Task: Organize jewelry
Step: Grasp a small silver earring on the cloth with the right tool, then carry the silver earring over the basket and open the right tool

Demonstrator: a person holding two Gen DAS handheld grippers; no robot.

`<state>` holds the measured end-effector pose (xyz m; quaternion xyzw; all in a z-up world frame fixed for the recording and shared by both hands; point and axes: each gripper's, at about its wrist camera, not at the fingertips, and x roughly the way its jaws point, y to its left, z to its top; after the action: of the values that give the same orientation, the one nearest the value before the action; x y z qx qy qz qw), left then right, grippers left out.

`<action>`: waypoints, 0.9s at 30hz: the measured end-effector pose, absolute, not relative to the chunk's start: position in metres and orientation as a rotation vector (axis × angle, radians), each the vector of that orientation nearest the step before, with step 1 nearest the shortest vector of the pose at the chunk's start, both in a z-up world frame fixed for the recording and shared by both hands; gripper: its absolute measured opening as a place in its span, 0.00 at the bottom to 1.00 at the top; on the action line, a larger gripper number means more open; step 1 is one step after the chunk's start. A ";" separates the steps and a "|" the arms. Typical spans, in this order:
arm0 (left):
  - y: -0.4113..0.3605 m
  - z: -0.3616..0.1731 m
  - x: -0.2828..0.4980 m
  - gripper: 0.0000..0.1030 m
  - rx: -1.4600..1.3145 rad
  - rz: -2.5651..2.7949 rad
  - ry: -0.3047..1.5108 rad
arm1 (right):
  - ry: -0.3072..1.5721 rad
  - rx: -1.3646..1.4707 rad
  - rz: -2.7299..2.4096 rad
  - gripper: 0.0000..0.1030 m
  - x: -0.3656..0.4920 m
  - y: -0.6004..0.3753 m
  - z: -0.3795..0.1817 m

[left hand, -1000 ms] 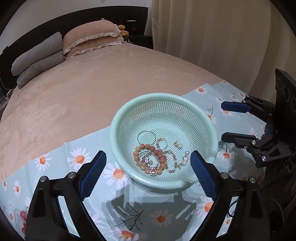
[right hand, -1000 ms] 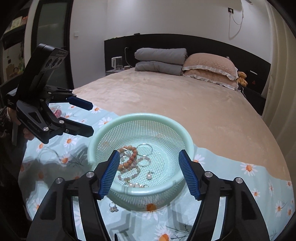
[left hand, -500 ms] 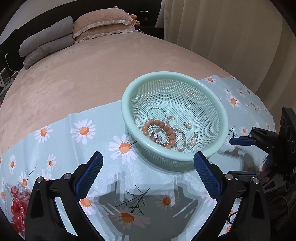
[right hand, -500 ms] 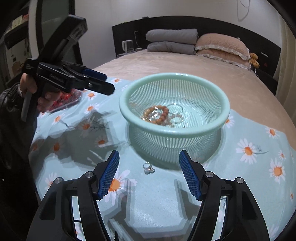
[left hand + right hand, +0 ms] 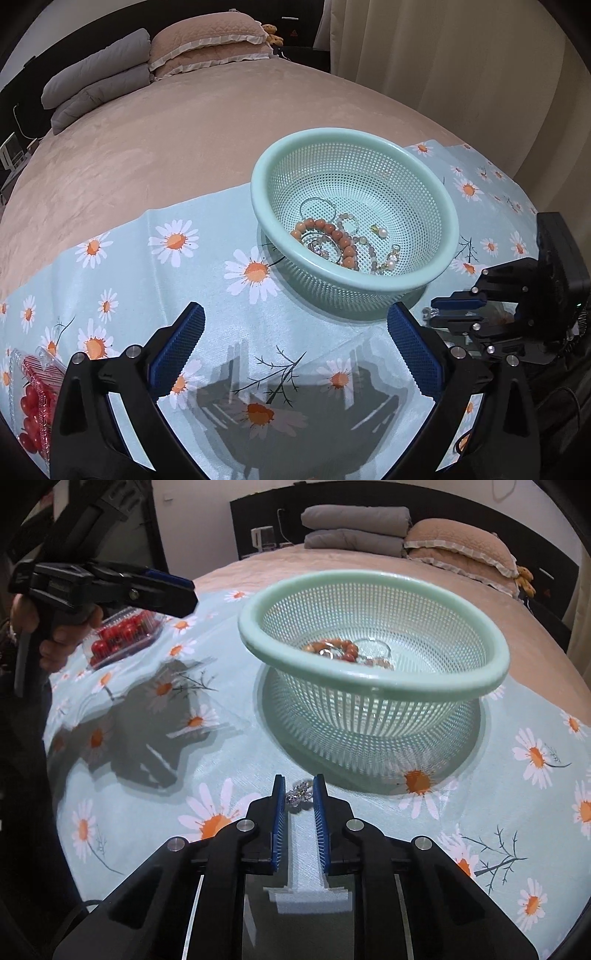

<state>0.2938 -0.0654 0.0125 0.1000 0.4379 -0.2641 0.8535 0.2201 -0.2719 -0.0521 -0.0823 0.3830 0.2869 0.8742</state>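
Right tongs (image 5: 299,794): we have the pads drawn in narrow around a small silver trinket (image 5: 298,792) lying on the daisy cloth (image 5: 221,775), just in front of the basket (image 5: 373,672). Whether the pads actually bear on it, we cannot tell; a slit of daylight shows on each side.

Left tongs (image 5: 295,339): spread wide, holding nothing, hovering over the cloth near the basket.

The beaded bracelet (image 5: 332,236) and other pieces already lie in the basket's bottom.

Risks, in our judgement: the trinket is tiny and glossy, so it may slip out during the lift. Pads pressed low could also pinch the cloth and drag the basket.
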 end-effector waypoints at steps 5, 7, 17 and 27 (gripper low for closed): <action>-0.067 0.013 0.296 0.94 0.210 -0.548 0.920 | 0.649 -0.130 0.633 0.14 0.212 -0.287 0.001; -0.069 0.013 0.297 0.94 0.211 -0.548 0.918 | 0.606 -0.134 0.612 0.14 0.217 -0.293 0.019; -0.094 0.018 0.299 0.94 0.247 -0.566 0.894 | 0.652 -0.146 0.379 0.40 0.275 -0.290 0.015; -0.096 0.014 0.302 0.94 0.231 -0.513 0.896 | 0.534 -0.075 0.239 0.84 0.260 -0.314 0.006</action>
<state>0.3024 -0.0959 0.0137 0.1102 0.4276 -0.2447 0.8632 0.2605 -0.3145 0.0063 -0.0370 0.2630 0.1176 0.9569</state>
